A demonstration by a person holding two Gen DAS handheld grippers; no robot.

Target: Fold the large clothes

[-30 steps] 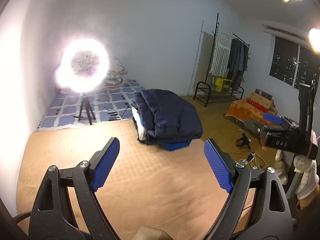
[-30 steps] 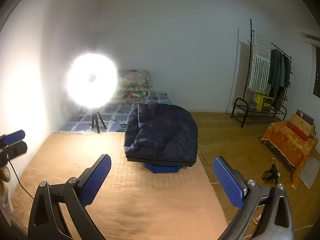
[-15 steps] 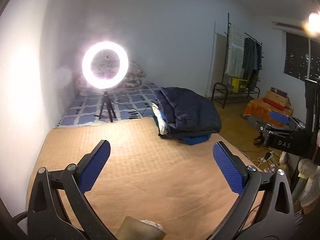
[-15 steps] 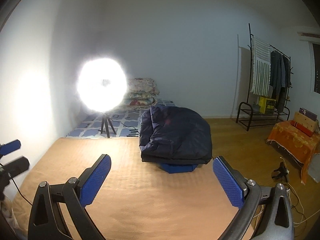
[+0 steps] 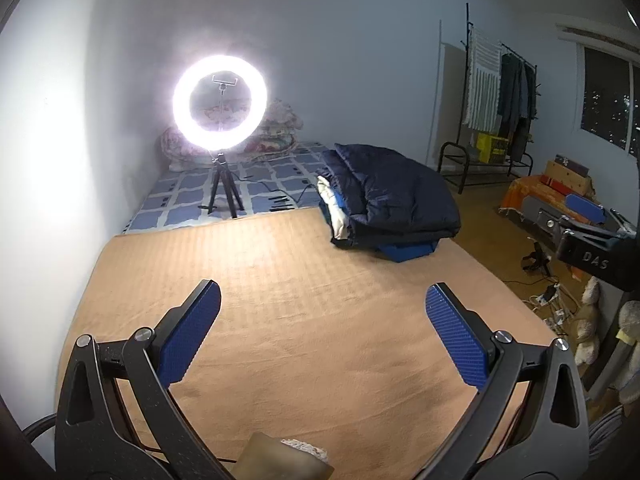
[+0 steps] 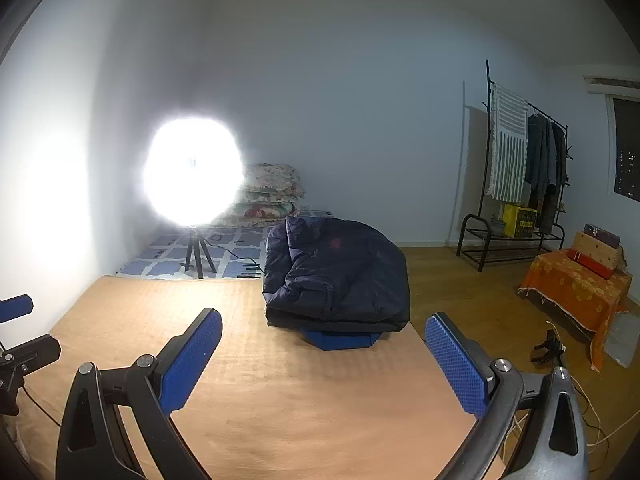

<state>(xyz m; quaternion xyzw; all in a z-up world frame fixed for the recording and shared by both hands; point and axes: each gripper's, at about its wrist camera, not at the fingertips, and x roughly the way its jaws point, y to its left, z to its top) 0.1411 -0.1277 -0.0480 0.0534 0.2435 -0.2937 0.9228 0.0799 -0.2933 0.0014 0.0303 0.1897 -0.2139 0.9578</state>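
Note:
A folded dark navy padded jacket point(image 5: 394, 204) point(image 6: 340, 276) lies on a small stack at the far right edge of the tan blanket point(image 5: 300, 300) point(image 6: 260, 380). A blue garment point(image 6: 340, 338) and a white one point(image 5: 334, 216) show under it. My left gripper point(image 5: 322, 336) is open above the near part of the blanket, nothing between its blue pads. My right gripper point(image 6: 322, 356) is open too and holds nothing. It also shows at the right edge of the left wrist view point(image 5: 588, 216). The left gripper's tip shows at the left edge of the right wrist view point(image 6: 16, 328).
A lit ring light on a tripod point(image 5: 220, 108) point(image 6: 194, 172) stands on the blue checked mat point(image 5: 256, 188) behind the blanket. Folded floral quilts point(image 6: 272, 192) lie against the wall. A clothes rack point(image 6: 524, 176), an orange-draped box point(image 6: 576, 284) and floor cables point(image 5: 552, 296) are at the right.
Both views have sunk towards the blanket and tipped. The left gripper's jaws spread wider early on. The jacket stack has not moved.

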